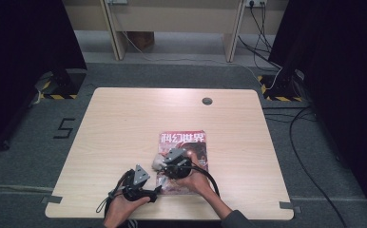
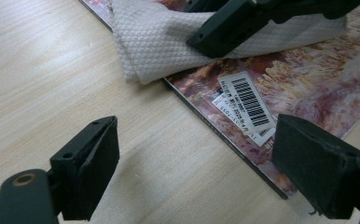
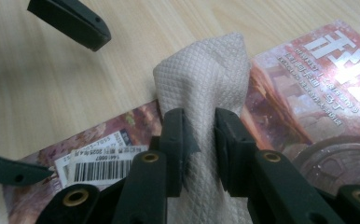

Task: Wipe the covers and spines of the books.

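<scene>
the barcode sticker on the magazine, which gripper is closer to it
Left. The left gripper is open with the barcode sticker just ahead between its jaws. The right gripper is shut on the cloth, a little further along the magazine.

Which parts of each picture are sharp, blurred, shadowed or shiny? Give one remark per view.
High view: even light, dark curtains at both sides, magazine small and soft. Left gripper view: barcode label sharp, near jaws blurred, and a soft shadow on the table beneath them. Right gripper view: cloth weave crisp, silver title on the cover glinting, and the jaw bases at the bottom edge out of focus.
</scene>
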`<state>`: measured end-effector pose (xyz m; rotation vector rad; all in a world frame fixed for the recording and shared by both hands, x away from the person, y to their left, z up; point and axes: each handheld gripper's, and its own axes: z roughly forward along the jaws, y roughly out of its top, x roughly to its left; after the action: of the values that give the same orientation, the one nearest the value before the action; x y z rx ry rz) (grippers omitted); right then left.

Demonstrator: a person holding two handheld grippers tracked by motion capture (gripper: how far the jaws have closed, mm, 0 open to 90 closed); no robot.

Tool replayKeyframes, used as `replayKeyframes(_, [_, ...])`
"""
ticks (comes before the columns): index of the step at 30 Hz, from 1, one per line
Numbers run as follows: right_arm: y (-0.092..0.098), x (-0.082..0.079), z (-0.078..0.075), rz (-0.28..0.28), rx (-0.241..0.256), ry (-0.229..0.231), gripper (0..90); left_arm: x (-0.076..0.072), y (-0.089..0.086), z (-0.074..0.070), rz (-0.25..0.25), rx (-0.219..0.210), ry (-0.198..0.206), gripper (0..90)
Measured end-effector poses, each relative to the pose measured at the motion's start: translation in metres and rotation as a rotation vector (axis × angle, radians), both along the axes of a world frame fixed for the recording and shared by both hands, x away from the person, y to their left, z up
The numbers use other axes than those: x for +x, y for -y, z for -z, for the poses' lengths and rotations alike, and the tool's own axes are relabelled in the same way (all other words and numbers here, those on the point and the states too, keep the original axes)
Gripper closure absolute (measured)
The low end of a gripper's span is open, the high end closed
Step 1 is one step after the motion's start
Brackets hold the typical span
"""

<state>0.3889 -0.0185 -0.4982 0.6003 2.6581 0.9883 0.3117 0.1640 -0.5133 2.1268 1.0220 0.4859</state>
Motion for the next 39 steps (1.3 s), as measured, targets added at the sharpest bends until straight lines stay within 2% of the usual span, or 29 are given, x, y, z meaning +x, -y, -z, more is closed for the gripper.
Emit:
replayKeyframes(3, [0.005, 0.001, 0.000, 0.013, 0.011, -0.020, 73.7, 0.000, 0.000, 0.000, 0.001, -0.003, -0.001, 14.1])
replayKeyframes(8, [0.023, 0.005, 0.000, 0.048, 0.003, -0.006, 73.3, 0.000, 0.000, 0.000, 0.004, 0.001, -0.001, 14.1])
replayKeyframes(18, [0.083, 0.022, -0.002, 0.210, -0.002, 0.008, 73.2, 0.000, 0.000, 0.000, 0.004, 0.005, 0.000, 14.1])
replayKeyframes(25, [0.109, 0.036, -0.002, 0.317, 0.001, 0.015, 73.2, 0.000, 0.000, 0.000, 0.004, 0.002, 0.000, 14.1])
replayKeyframes(28, [0.110, 0.037, -0.002, 0.322, -0.004, 0.016, 73.4, -0.001, 0.000, 0.000, 0.003, 0.004, 0.001, 14.1])
replayKeyframes(31, [0.104, 0.032, -0.003, 0.313, -0.017, 0.024, 73.5, 0.000, 0.000, 0.000, 0.005, 0.003, -0.001, 14.1])
replayKeyframes(37, [0.072, 0.010, -0.002, 0.173, -0.015, 0.008, 73.5, 0.000, 0.000, 0.000, 0.004, 0.004, 0.001, 14.1])
replayKeyframes(39, [0.065, 0.007, -0.002, 0.149, -0.020, 0.013, 73.5, -0.001, 0.000, 0.000, 0.002, 0.003, 0.001, 14.1])
